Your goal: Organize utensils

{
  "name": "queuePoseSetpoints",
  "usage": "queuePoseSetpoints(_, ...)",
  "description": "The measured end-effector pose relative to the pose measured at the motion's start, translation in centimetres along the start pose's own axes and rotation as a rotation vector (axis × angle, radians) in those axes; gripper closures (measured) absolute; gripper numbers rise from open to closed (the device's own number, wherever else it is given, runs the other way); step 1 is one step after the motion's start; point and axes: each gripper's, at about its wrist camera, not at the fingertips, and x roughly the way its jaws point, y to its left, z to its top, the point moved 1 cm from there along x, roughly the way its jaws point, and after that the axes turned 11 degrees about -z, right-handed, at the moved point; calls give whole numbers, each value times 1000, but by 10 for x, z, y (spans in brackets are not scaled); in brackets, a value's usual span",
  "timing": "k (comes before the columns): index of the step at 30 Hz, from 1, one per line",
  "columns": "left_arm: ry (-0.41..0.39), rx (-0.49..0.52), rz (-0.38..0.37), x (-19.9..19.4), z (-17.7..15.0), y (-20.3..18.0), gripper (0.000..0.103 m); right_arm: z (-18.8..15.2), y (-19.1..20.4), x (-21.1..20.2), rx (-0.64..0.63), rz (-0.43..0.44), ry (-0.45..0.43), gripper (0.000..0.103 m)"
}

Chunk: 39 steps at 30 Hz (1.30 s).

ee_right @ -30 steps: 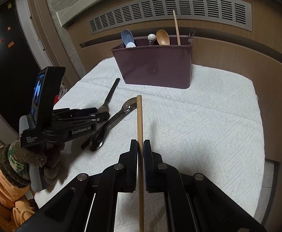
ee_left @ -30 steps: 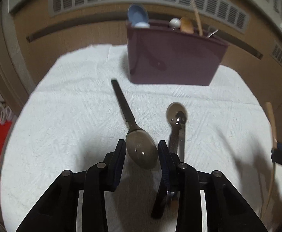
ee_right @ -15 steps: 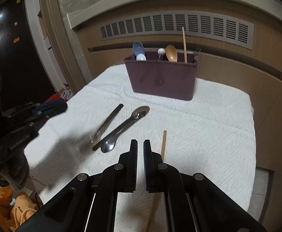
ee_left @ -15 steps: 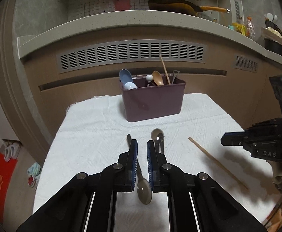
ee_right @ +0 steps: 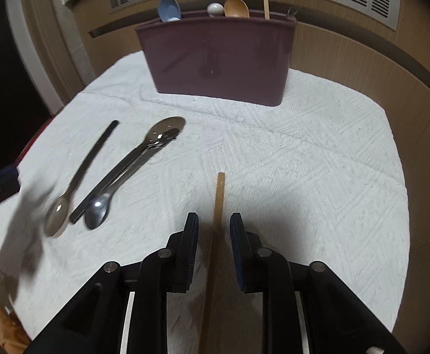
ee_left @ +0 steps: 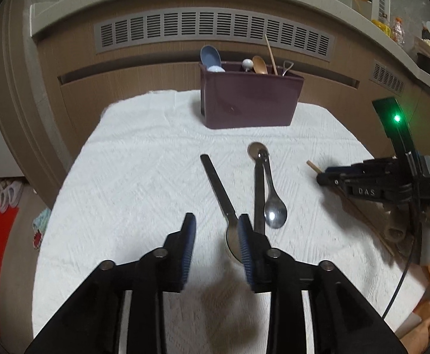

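**Both my grippers just opened up**

Since a moment ago my right gripper (ee_right: 214, 225) let go of the wooden chopstick (ee_right: 217, 203), which now lies flat on the white cloth (ee_right: 303, 162) between my spread fingers, touching neither. My left gripper (ee_left: 216, 230) opened too, with nothing between its fingers. The purple bin (ee_left: 250, 100) stands at the far end with utensils in it. Two long spoons (ee_left: 219, 188) and a small spoon (ee_left: 275, 214) lie on the cloth near my left gripper
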Motion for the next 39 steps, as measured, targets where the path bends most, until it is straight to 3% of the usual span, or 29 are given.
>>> queuePoseSetpoints(2,9,-4,-20,2,-4,-1,57,1,6,0,-29,-23,7,82)
queuePoseSetpoints(3,13,-2,-33,3,-7,-3,54,0,8,-2,-43,-23,8,93)
queuePoseSetpoints(4,17,3,-40,5,-8,-4,52,-3,9,-4,-51,-13,10,96)
queuePoseSetpoints(10,81,14,-52,28,-16,-21,51,-13,4,-35,-16,46,-37,97)
queuePoseSetpoints(14,120,-37,6,51,-16,-26,51,-13,-2,-60,2,57,-92,97)
queuePoseSetpoints(17,113,-14,64,57,-15,-32,51,-14,-3,-73,3,58,-123,97)
queuePoseSetpoints(20,90,-44,77,54,-14,-25,68,-15,-3,-80,10,68,-142,97)
queuePoseSetpoints(24,41,-41,81,41,-11,-22,68,-15,-3,-88,12,74,-163,97)
queuePoseSetpoints(31,-126,38,66,-14,12,-40,71,-16,-8,-108,26,71,-208,97)
queuePoseSetpoints(32,-148,52,63,-22,17,-44,81,-15,-9,-111,26,72,-216,97)
queuePoseSetpoints(35,-185,70,44,-39,26,-50,92,-15,-9,-122,26,72,-240,97)
queuePoseSetpoints(39,-214,87,48,-51,31,-54,95,-14,-7,-137,17,66,-280,97)
